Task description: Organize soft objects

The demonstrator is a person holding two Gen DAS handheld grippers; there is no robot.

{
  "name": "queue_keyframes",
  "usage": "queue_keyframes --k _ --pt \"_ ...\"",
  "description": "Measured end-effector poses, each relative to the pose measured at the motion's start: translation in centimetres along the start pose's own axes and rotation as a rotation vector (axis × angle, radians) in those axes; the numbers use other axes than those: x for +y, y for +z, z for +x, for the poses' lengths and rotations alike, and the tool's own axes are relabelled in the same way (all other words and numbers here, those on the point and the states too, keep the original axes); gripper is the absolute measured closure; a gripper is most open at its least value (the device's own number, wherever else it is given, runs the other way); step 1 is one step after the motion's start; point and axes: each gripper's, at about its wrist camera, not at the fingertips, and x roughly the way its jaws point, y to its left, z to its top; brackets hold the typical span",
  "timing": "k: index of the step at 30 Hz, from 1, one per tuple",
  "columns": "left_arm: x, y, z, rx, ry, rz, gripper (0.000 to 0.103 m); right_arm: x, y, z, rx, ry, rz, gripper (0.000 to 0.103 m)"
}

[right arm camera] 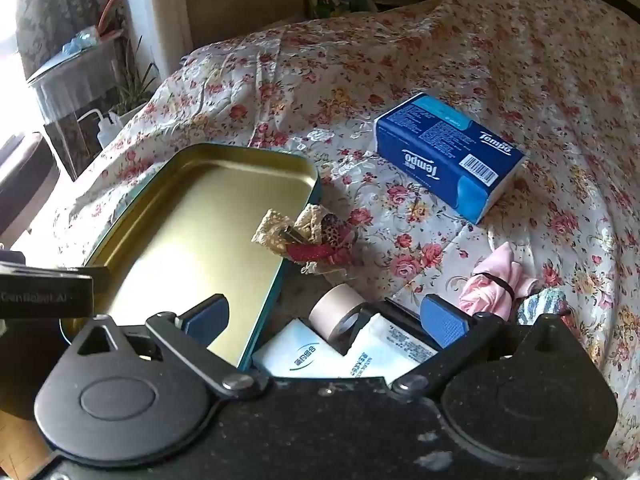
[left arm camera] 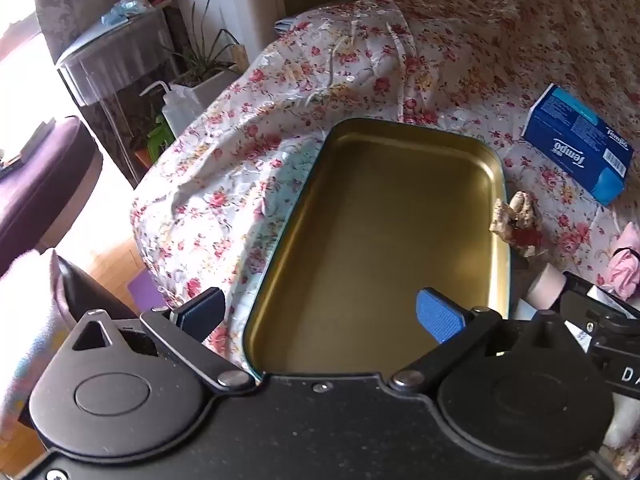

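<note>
a floral bedspread covers the whole work surface, rumpled and falling away at the 9 o'clock side toward a wooden floor, a glass side table and potted plants by a bright curtained window. the gold tin tray lies flat on the cloth, its long axis running from about 7 o'clock to 1 o'clock in the right wrist view, inside bare. a lace-and-red fabric bow sits on the tray's right rim, partly overhanging the inside, its length roughly crosswise to that rim. a blue tempo tissue pack lies at 1 o'clock, well apart from the tray, long axis toward 10 o'clock. a pink scrunchie rests at 3 o'clock, near a roll of beige tape and white packets just beside the tray's near corner. the left gripper hovers over the tray's near end, fingers spread wide and holding nothing; the right gripper is likewise released above the tape. open cloth lies between tray and tissue pack.
</note>
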Motion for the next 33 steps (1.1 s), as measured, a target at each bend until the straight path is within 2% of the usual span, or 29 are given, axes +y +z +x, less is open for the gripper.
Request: queue_keyframes --k 4,5,7,33 --pt "-0.7 -0.3 0.1 0.014 -0.013 0.001 0.004 0.8 -0.2 0.4 0.002 -0.032 -0.043 0.001" --pt "-0.6 -0.4 0.2 0.027 -0.039 -0.017 0.004 0.3 -0.1 0.5 0.002 -0.016 -0.027 0.001" --pt "-0.5 -0.3 0.4 0.04 -0.045 -0.012 0.004 -0.3 -0.1 0.2 0.004 0.015 0.001 0.001" --pt "-0.6 -1.0 0.8 0.057 -0.043 -0.018 0.004 -0.3 -0.3 0.4 0.007 -0.015 0.013 0.001"
